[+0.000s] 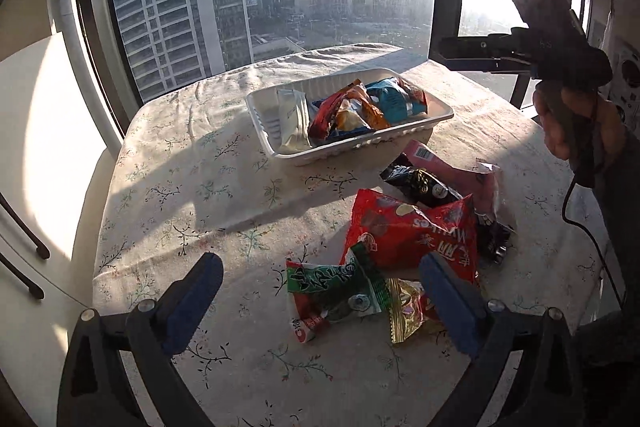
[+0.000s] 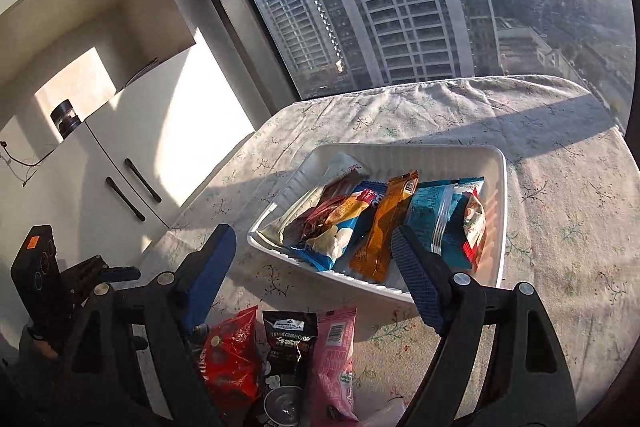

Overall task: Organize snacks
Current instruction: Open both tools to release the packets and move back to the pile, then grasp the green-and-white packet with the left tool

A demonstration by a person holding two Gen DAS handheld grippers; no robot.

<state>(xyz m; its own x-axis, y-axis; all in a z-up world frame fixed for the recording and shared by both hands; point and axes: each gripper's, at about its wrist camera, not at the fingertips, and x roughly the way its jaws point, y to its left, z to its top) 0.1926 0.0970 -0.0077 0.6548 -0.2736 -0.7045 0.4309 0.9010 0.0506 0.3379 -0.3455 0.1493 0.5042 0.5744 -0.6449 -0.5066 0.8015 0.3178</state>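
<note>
Left tongs (image 1: 316,301) released over green snack packet (image 1: 336,297), right tongs (image 2: 316,267) released above white tray (image 2: 498,195), loose red packet (image 1: 408,231) on counter (image 1: 192,187).

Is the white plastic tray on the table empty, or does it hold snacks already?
Not empty. The white ribbed plastic tray holds several snack packets, among them an orange packet and a blue packet.

Your white tray (image 2: 502,211) sits straight ahead of your right gripper, already stuffed with packets: an orange one (image 2: 384,227), a teal one (image 2: 432,211), a white one (image 1: 291,121). Loose ones lie flat below your left gripper: a red bag (image 1: 408,231), a green pack (image 1: 336,287), a black pouch (image 1: 424,183) and a pink packet (image 1: 460,171).
</note>
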